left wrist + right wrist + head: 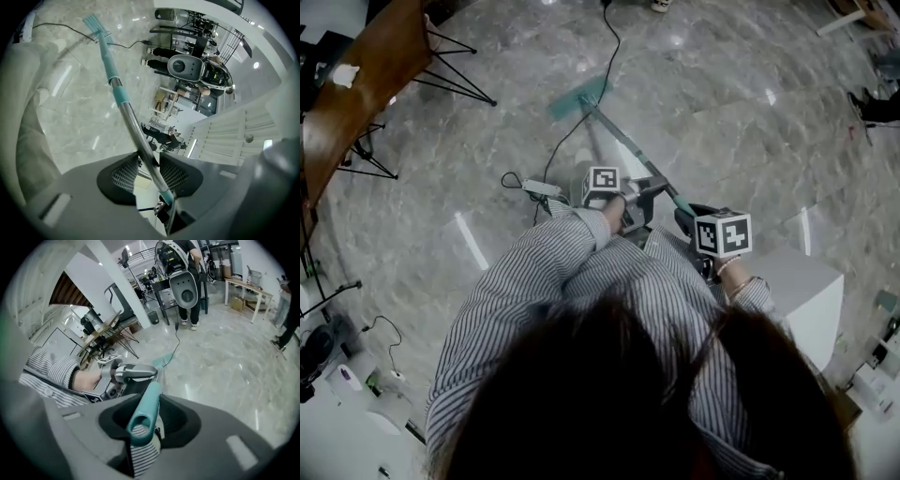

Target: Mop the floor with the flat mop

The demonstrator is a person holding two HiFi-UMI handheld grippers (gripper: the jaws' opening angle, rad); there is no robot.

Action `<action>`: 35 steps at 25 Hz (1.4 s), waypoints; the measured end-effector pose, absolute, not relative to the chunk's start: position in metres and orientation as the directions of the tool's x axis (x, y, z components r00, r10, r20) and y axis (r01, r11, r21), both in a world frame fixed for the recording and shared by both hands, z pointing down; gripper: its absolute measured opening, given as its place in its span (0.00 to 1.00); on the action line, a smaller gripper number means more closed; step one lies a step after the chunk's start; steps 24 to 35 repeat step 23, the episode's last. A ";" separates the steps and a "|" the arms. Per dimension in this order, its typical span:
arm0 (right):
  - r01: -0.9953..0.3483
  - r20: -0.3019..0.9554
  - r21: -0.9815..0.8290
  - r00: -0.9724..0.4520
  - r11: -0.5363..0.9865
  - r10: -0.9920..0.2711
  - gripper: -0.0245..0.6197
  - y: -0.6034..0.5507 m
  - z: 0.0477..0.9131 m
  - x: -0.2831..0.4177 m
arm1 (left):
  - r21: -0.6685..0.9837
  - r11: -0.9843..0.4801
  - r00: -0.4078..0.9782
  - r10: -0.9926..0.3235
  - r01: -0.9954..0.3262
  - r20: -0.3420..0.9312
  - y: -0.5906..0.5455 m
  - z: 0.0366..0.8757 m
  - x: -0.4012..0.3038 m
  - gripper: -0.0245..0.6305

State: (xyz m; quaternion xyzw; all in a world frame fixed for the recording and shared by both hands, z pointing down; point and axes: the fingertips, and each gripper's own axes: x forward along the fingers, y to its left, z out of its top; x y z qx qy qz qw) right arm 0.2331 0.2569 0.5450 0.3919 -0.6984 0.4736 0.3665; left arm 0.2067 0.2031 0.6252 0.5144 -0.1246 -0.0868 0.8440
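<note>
The flat mop's teal head [579, 97] lies on the grey marble floor ahead of me. Its metal pole [630, 152] slants back toward my body. My left gripper [630, 204] is shut on the pole partway up; in the left gripper view the pole [133, 126] runs between the ribbed pads [125, 174] down to the mop head [96, 23]. My right gripper [692, 219] is shut on the teal handle end [143, 416], which sits between its jaws. The left gripper [126, 375] and the mop head [162, 361] show beyond it.
A wooden table [366, 75] on black wire legs stands at the upper left. A black cable [572, 131] crosses the floor to a power strip [541, 187] by the mop. A white box [811, 291] sits at my right. A person [187, 282] stands far ahead.
</note>
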 end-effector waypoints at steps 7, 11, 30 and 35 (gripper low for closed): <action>-0.899 0.890 -0.364 -0.412 0.244 -0.192 0.22 0.260 0.552 0.234 | 0.880 0.475 0.955 -0.267 0.015 0.128 0.205 0.632 0.208 0.23; -0.899 0.891 -0.363 -0.412 0.247 -0.191 0.22 0.261 0.555 0.234 | 0.879 0.477 0.954 -0.268 0.011 0.133 0.206 0.634 0.208 0.23; -0.900 0.897 -0.344 -0.400 0.269 -0.190 0.22 0.263 0.554 0.232 | 0.876 0.482 0.953 -0.273 0.016 0.133 0.208 0.635 0.206 0.23; -0.900 0.897 -0.344 -0.400 0.269 -0.190 0.22 0.263 0.554 0.232 | 0.876 0.482 0.953 -0.273 0.016 0.133 0.208 0.635 0.206 0.23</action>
